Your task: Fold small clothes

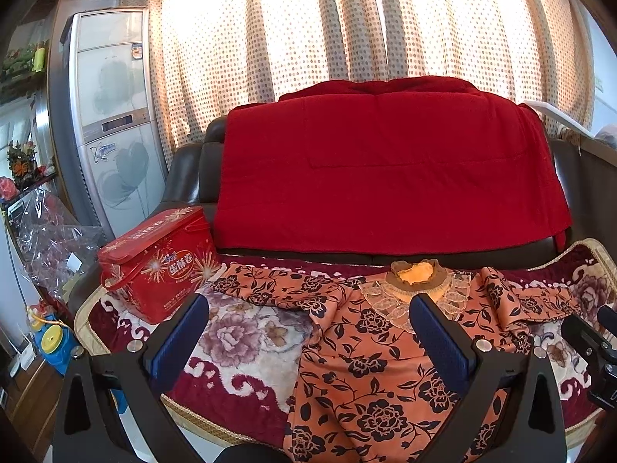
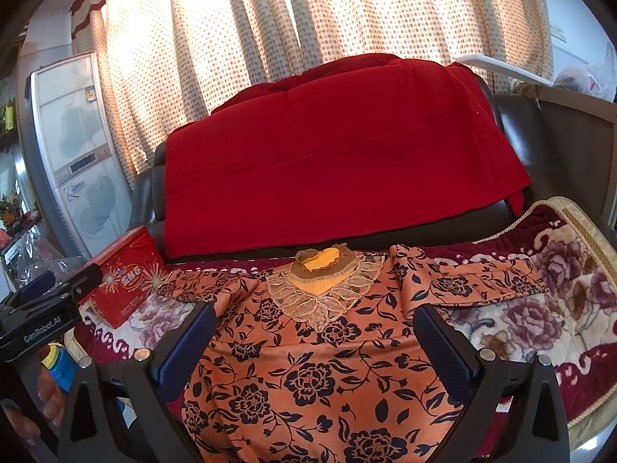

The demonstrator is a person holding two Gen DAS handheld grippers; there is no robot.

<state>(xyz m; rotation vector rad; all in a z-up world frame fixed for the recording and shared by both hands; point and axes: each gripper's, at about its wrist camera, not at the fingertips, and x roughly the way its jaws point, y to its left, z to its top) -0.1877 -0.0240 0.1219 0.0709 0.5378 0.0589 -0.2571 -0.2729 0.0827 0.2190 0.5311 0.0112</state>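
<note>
Two tongs in play, both spread wide w/ nothing between the fingers. Left tongs (image 1: 308,332) hover low over the sofa seat, aimed fwd at the backrest; blue pads (image 1: 179,341) face inward, left finger over bare blanket, right finger over the garment just below its collar. Right tongs (image 2: 314,341) sit beside them at approx the same height, straddling the chest of the garment, fingers clear of the fabric as far as I can tell.

Task item: orange floral top (image 2: 320,366), black rose print, lies face up on a flowered plush blanket (image 2: 555,308) covering the seat. Lace collar (image 2: 324,289) points toward the backrest, both sleeves spread out to the sides, hem toward the cameras. Not folded yet.

Cross views: left tongs' body shows at the left edge of the right wrist cam, w/ a hand (image 2: 46,397) gripping below it; part of the right unit shows at the right edge of the left cam.

Red tin box (image 1: 158,262) stands on the blanket's left end, near the left sleeve tip. Red quilt (image 1: 389,169) hangs over the dark sofa backrest, dotted curtains (image 1: 347,19) behind.
</note>
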